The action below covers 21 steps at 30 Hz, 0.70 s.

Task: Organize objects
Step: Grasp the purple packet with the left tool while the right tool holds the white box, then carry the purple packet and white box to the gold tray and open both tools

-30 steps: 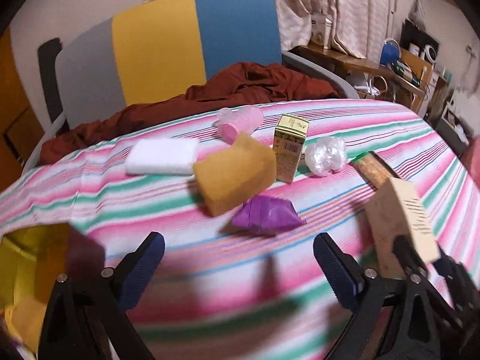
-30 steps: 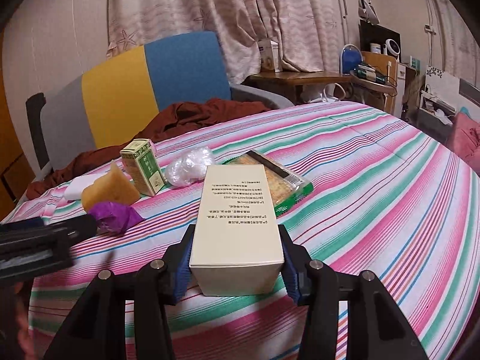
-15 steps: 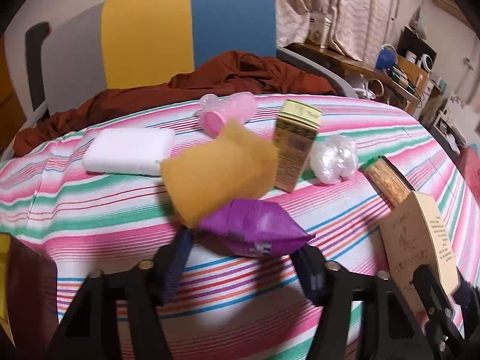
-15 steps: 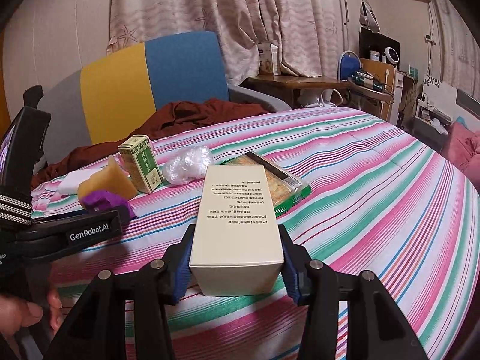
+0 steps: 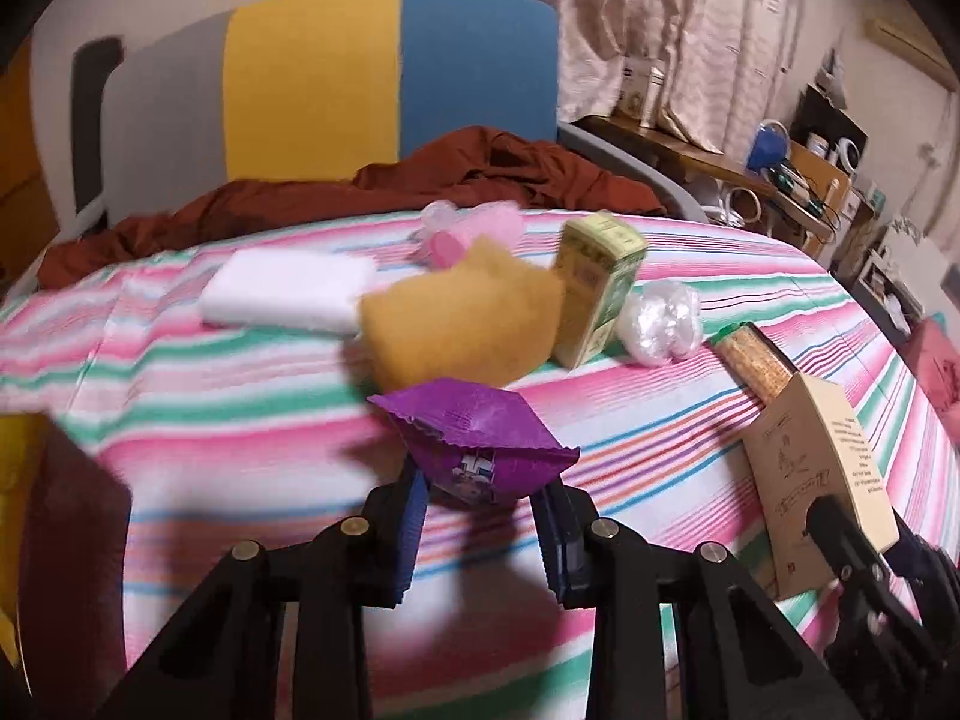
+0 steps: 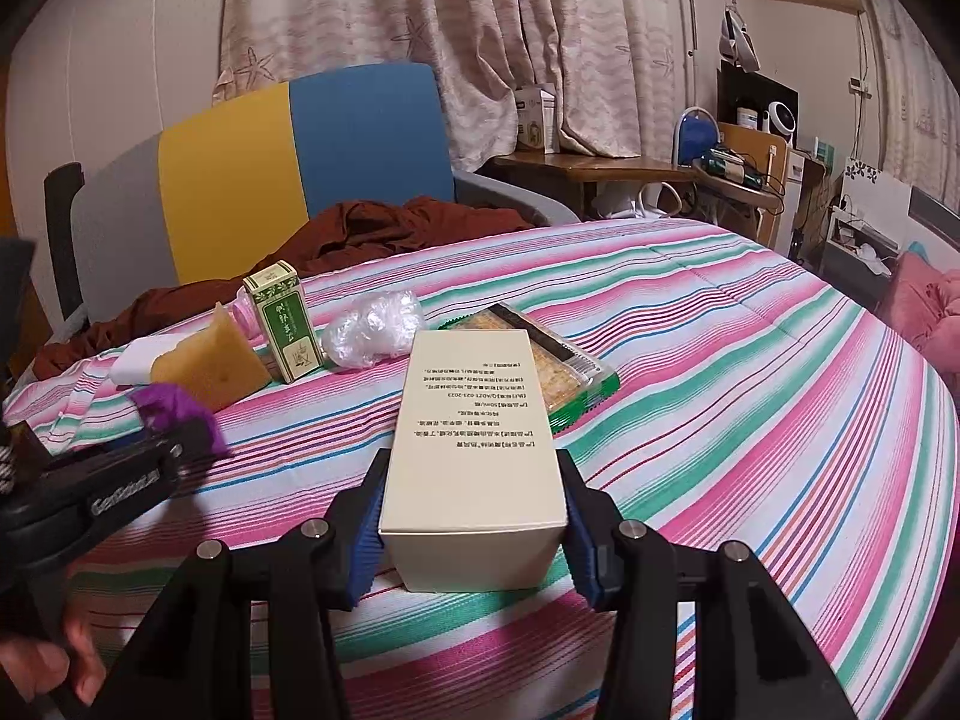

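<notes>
**Two grips at once: packet pinched, carton held ready**

While the cream carton [image 6: 474,456] is kept clamped in the right gripper [image 6: 474,516], its two blue pads pressed flat against the carton's long sides, the purple snack packet [image 5: 480,444] is shown caught between the pads of the left gripper [image 5: 486,516]. The left jaws have just been closing, and the packet's lower, crumpled end now sits between them, pinched; its pointed upper half sticks out forward and appears to be clear of the striped bedcover [image 5: 240,420], though blur leaves this uncertain. A thin, soft wrapper of this kind is probably taken by its edge because nothing firmer is offered. The carton is held lengthwise along the fingers, printed face up, a hold that presumably keeps it steady until a place for it is chosen.

The remaining loose items are seen grouped toward the head of the bed: a yellow sponge [image 5: 456,324] just behind the packet, a white foam block [image 5: 288,294], a pink bottle [image 5: 474,228], an upright green box [image 5: 597,288] touching the sponge, a crumpled clear plastic ball [image 5: 660,324] and a flat cracker pack [image 6: 540,360] lying just beyond the carton. A brown garment [image 5: 420,180] is draped at the bed's far edge. Part of a yellow container [image 5: 18,480] is visible at lower left, possibly the destination.
</notes>
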### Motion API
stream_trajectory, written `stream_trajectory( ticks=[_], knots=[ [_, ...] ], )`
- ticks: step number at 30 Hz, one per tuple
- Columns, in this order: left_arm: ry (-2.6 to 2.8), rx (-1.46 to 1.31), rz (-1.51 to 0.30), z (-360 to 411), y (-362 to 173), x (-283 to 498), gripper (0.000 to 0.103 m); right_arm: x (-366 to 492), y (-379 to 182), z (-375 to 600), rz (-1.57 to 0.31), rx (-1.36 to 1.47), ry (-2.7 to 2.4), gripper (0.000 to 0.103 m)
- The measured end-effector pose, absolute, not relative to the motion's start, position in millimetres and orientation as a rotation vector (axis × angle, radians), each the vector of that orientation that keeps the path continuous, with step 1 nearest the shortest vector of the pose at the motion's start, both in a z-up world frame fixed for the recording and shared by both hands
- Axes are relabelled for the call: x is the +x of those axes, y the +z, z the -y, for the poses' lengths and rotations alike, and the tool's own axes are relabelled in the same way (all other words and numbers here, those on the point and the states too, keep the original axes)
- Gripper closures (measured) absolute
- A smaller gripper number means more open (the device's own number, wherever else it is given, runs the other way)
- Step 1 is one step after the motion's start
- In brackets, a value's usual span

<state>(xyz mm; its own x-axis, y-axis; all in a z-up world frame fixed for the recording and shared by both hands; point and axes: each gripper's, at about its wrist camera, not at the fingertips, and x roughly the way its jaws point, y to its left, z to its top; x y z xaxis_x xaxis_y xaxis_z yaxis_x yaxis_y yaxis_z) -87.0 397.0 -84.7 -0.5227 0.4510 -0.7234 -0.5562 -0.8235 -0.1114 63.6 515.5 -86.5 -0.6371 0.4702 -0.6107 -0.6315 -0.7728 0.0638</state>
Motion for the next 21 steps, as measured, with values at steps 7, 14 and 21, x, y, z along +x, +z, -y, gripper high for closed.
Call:
stream_trajectory(
  ticks=[7,14,21],
  knots=[
    [2.356,-1.055,-0.126,-363.9,-84.1,-61.6,0.070,63.3,-86.2,-513.7,-0.347,-0.771,2.366,0.052],
    [2.357,-1.029,-0.107,-340.8,-80.0,-36.1,0.069,64.1,-77.7,-498.6,-0.262,-0.732,2.413,0.052],
    [2.330,-1.034,-0.018,-292.6,-82.7,-4.7,0.069,61.5,-76.3,-475.1,-0.181,-0.758,2.443,0.053]
  ],
)
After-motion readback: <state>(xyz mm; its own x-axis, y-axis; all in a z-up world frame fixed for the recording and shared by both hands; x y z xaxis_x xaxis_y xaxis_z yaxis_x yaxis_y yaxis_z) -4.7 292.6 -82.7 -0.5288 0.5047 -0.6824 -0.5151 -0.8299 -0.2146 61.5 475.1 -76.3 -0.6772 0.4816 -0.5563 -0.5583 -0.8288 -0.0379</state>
